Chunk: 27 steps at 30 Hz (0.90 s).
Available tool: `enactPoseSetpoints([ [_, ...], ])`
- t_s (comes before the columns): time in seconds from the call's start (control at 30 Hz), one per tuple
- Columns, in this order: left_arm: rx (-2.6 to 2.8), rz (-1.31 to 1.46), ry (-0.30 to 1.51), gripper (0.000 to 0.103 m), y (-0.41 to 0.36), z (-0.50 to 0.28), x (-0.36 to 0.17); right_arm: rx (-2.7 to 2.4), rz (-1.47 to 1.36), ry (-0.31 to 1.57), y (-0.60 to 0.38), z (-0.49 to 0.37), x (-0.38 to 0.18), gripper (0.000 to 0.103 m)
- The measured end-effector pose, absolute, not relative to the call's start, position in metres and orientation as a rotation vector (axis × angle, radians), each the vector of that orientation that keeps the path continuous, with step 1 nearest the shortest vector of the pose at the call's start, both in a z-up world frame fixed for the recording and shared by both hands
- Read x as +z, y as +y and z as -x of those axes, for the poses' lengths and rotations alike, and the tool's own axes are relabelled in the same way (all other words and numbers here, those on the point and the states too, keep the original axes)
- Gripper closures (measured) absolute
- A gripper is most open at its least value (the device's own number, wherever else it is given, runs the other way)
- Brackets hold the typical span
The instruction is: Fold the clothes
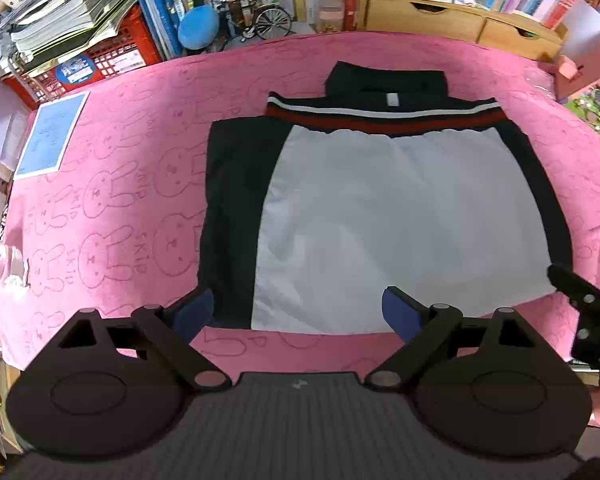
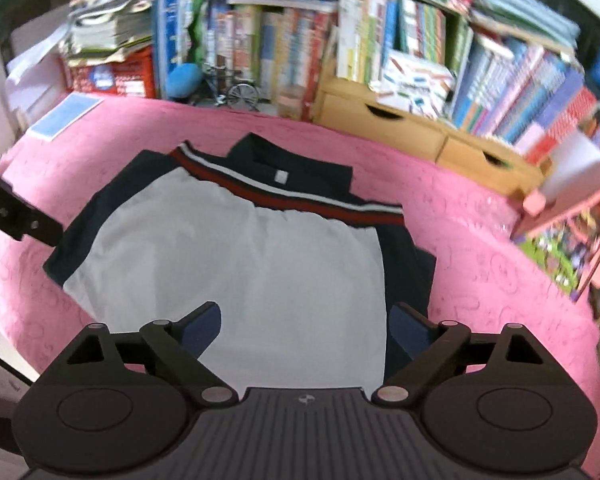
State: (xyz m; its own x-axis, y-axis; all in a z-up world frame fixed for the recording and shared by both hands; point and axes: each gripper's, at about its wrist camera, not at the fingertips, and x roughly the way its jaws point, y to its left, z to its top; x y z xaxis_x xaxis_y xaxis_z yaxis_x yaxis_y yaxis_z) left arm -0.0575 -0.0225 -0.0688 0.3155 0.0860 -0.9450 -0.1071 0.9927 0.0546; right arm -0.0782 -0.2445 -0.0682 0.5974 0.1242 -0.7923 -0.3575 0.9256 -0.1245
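Folded jacket (image 1: 400,220) lying flat at centre of desk, on pink rabbit-print cloth (image 1: 112,200). White panel uppermost, navy panels down both sides; striped hem band in red, white and navy folded up toward far edge; navy collar with small white label showing just beyond band. In right wrist view, same jacket (image 2: 260,264) seen at a slant, an extra navy layer protruding at its right edge.

Left gripper (image 1: 300,312) poised above near edge of jacket, fingers (image 1: 196,308) spread wide apart, nothing between them, no contact with fabric visible. Right gripper (image 2: 304,328) likewise above near edge, fingers (image 2: 204,324) spread wide apart, nothing clamped. Part of right gripper visible at right margin of left wrist view; part of left gripper visible at left margin of right wrist view.

Blue-and-white sheet (image 1: 50,136) flat on cloth at far left corner, well apart from jacket. Beyond desk: red crate (image 1: 96,56) under stacked papers, miniature bicycle (image 1: 256,20), blue plush (image 1: 198,26), wooden drawer unit (image 1: 460,20), rows of books (image 2: 260,44). Right wrist view blurred at edges.
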Motion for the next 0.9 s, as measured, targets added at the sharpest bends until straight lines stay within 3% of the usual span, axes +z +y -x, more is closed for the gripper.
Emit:
enactPoseSetpoints([
  [0.9,-0.012,0.015,1.268,0.009,-0.020,0.094,-0.077,0.234,0.302,0.945,-0.196,0.123,-0.057,0.008],
])
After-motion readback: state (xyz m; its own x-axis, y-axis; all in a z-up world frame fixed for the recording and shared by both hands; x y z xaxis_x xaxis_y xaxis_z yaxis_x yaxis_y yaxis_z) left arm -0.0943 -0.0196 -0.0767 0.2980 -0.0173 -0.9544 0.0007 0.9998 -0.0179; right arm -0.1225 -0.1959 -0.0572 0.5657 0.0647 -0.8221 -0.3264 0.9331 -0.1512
